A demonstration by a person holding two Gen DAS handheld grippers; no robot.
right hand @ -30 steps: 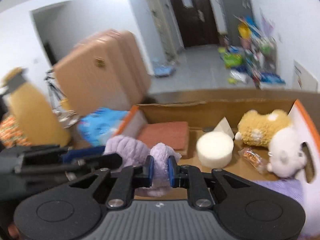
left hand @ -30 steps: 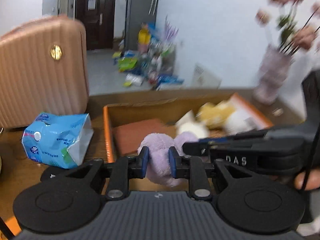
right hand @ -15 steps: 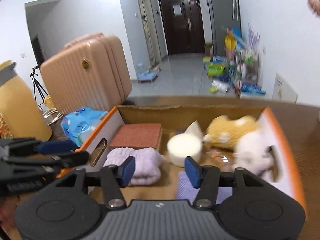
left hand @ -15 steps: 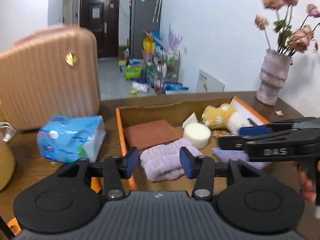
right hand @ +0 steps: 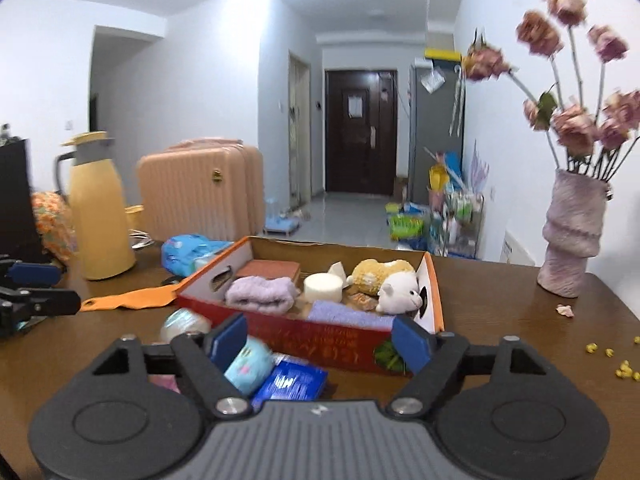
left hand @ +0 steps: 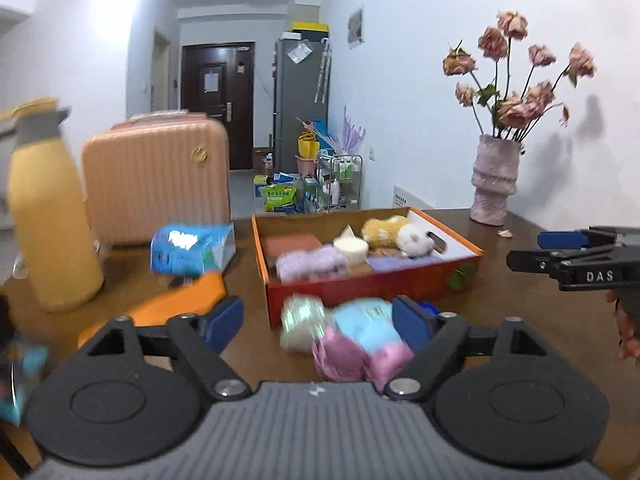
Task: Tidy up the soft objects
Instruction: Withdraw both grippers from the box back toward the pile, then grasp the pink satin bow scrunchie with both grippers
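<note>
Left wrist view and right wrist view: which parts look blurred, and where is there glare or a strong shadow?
Left wrist view: the tissue pack, the yellow flask and the soft toys near the lens are smeared; the vase is sharper, and the flowers throw a soft shadow on the wall. Right wrist view: sharper overall, ceiling glare at the top, flowers slightly smeared.

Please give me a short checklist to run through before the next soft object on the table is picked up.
1. Left gripper open and empty after its jaws just opened: ok.
2. Right gripper open and empty, likewise: ok.
3. Purple towel lying inside the box: ok.
4. Blue plush waiting outside the box, near the right gripper: ok.
5. Free room in the box for it: cannot tell.
</note>
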